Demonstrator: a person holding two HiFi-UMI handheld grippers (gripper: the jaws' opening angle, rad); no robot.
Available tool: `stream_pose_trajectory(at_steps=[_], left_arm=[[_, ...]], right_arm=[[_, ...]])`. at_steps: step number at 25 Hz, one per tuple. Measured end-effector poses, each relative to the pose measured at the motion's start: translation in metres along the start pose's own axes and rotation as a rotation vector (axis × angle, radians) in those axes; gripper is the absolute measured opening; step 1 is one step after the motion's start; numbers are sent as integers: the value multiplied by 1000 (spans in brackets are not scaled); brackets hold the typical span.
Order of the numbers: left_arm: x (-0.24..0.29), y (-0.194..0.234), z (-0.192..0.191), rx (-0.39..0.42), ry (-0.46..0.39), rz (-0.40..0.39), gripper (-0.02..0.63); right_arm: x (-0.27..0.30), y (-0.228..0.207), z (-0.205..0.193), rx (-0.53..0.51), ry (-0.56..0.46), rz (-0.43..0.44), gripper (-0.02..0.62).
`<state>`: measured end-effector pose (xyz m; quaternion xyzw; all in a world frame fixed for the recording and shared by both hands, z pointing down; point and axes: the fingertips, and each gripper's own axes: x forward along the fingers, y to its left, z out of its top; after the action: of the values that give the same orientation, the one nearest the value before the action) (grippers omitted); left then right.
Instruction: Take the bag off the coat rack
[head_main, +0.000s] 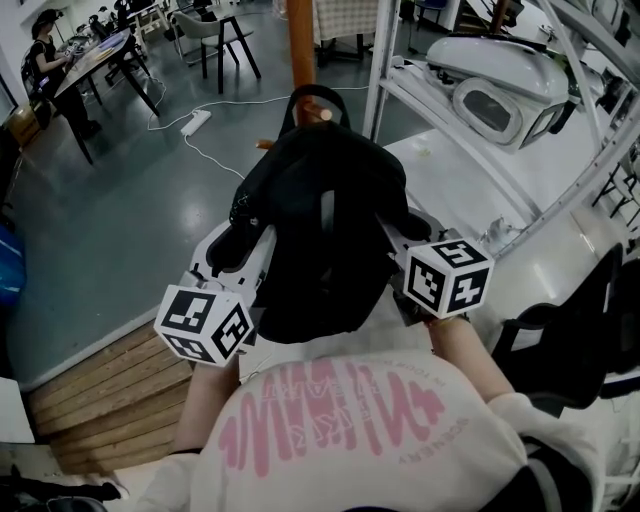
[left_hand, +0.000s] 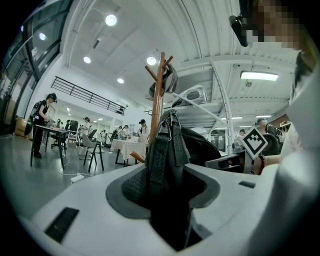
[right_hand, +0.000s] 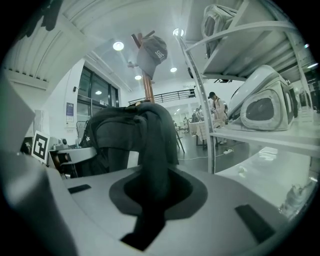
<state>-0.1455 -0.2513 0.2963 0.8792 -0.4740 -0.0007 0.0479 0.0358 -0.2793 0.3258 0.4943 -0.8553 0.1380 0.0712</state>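
Up close at the bottom of the head view is the person's white shirt (head_main: 340, 430) with its pink print, both forearms reaching forward from it. Just ahead sit the two marker cubes, the left one (head_main: 205, 322) low and tilted, the right one (head_main: 447, 277) a touch higher. And between them, the black bag (head_main: 320, 240), bulging and filling the gap from one gripper to the other.

Over to the left gripper (left_hand: 166, 192): its jaws are clamped on a band of webbing strap (left_hand: 159, 155) running up the bag's side to a metal ring at the top. The strap drops right down into the slot between the pads.

Now the right gripper (right_hand: 150, 200): jaws close together, pinching a dark fold of the bag's fabric that hangs straight down into the gap. The bag's bulk rises behind it, rounded at the top.

So the bag is gripped from both sides, hanging right up against the brown wooden coat rack (head_main: 301, 45). Its top loop (head_main: 313, 103) lies at the pole, with a round wooden peg tip showing inside it. Whether the loop bears on that peg, I cannot tell.

Higher on the rack, a grey cap (right_hand: 151, 54) hangs from an upper peg. To the right stands a white shelf frame (head_main: 470, 130) carrying a white pod-shaped carrier (head_main: 500, 85). On the grey floor beyond lies a power strip (head_main: 195, 122) with its white cable.
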Motion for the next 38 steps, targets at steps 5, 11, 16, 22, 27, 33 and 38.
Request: stream_pose_trajectory(at_steps=[5, 11, 16, 22, 27, 33, 38], left_arm=[[-7, -2, 4, 7, -9, -20, 161], [-14, -3, 2, 11, -16, -52, 161], [-17, -5, 3, 19, -16, -75, 161], [-19, -7, 10, 34, -24, -103, 161], [-21, -8, 11, 42, -27, -124, 160], [-23, -8, 12, 51, -29, -145, 160], [-26, -7, 14, 58, -35, -161, 158]], right_arm=[[-9, 8, 1, 1, -11, -17, 55], [-17, 14, -4, 2, -20, -45, 55], [-24, 19, -6, 10, -23, -62, 55], [-30, 23, -3, 14, -40, -80, 55], [-34, 26, -3, 16, -52, -96, 55], [-37, 30, -4, 27, -61, -113, 55], [-39, 33, -3, 33, -70, -124, 55]])
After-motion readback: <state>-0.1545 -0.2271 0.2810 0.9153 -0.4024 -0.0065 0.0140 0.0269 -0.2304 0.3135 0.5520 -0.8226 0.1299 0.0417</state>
